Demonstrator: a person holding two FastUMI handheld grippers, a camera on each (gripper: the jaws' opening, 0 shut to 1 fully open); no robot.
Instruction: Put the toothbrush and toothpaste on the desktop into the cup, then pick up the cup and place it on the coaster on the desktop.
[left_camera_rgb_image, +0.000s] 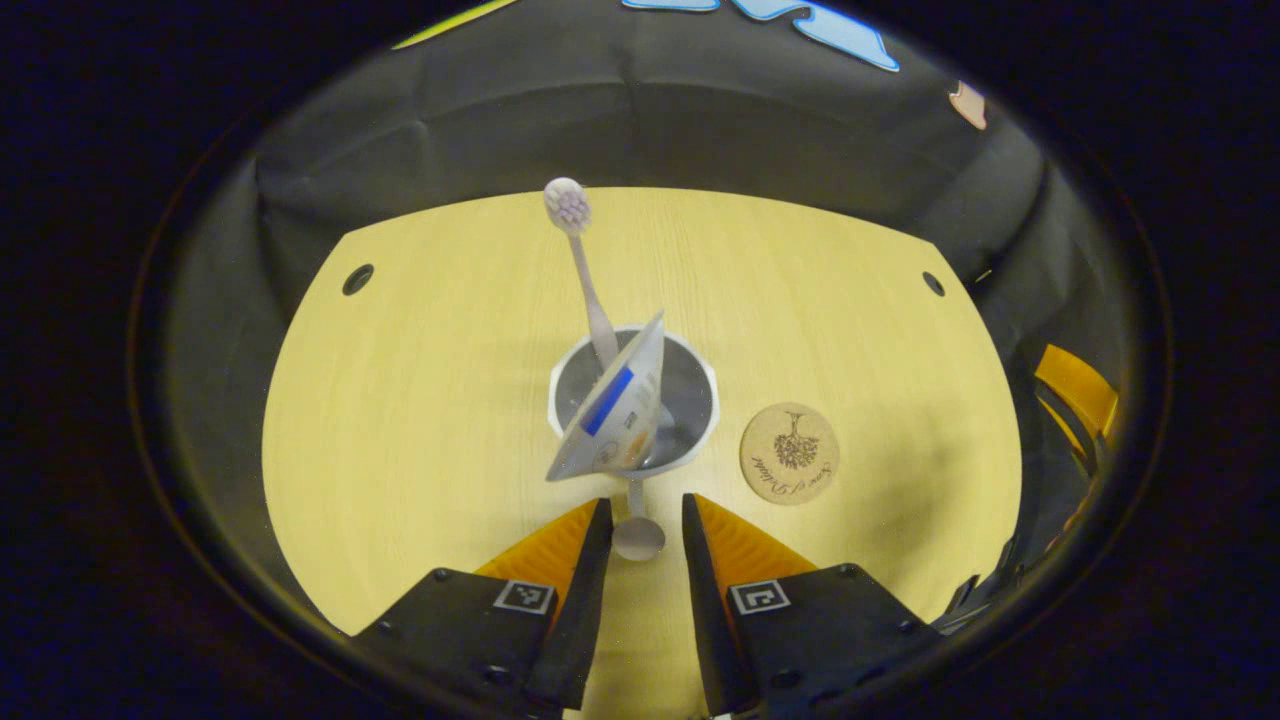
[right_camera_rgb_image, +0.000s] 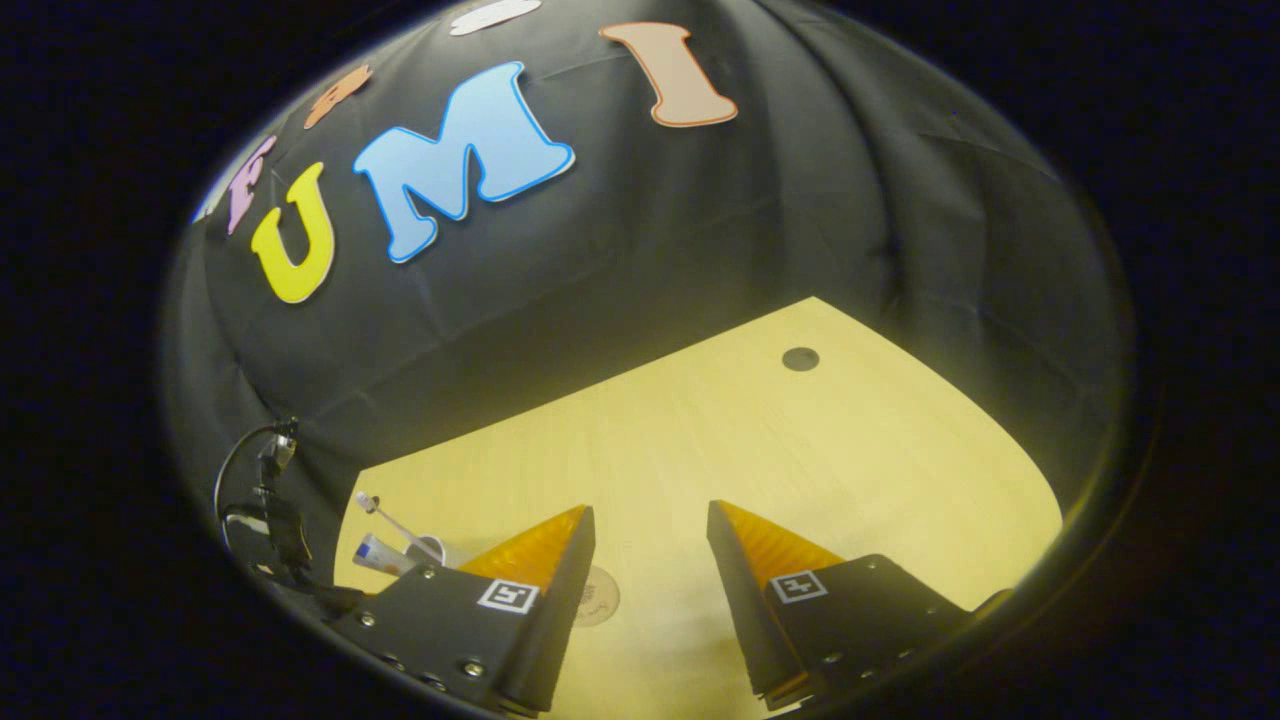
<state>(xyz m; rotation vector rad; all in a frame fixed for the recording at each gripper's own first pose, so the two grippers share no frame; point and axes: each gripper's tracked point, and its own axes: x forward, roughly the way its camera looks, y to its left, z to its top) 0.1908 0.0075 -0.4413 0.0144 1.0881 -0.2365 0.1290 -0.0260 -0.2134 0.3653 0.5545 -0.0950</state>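
Note:
A white-rimmed cup (left_camera_rgb_image: 690, 395) stands mid-desk. A toothbrush (left_camera_rgb_image: 585, 270) leans in it, head up, beside a toothpaste tube (left_camera_rgb_image: 615, 405) that tilts out over the near rim. A round cork coaster (left_camera_rgb_image: 790, 452) lies just right of the cup, apart from it. My left gripper (left_camera_rgb_image: 645, 520) hangs open just short of the cup. A small grey round piece on a thin stem (left_camera_rgb_image: 638, 538) sits between its fingertips; I cannot tell what it is. My right gripper (right_camera_rgb_image: 650, 530) is open over bare desk. It sees the cup (right_camera_rgb_image: 432, 547) far left and part of the coaster (right_camera_rgb_image: 600, 595).
The pale wooden desk (left_camera_rgb_image: 420, 400) has a cable hole near each far corner (left_camera_rgb_image: 357, 279) (left_camera_rgb_image: 933, 283). Black cloth walls close it in. Dark gear with a cable (right_camera_rgb_image: 265, 500) hangs at the desk's left edge in the right gripper view.

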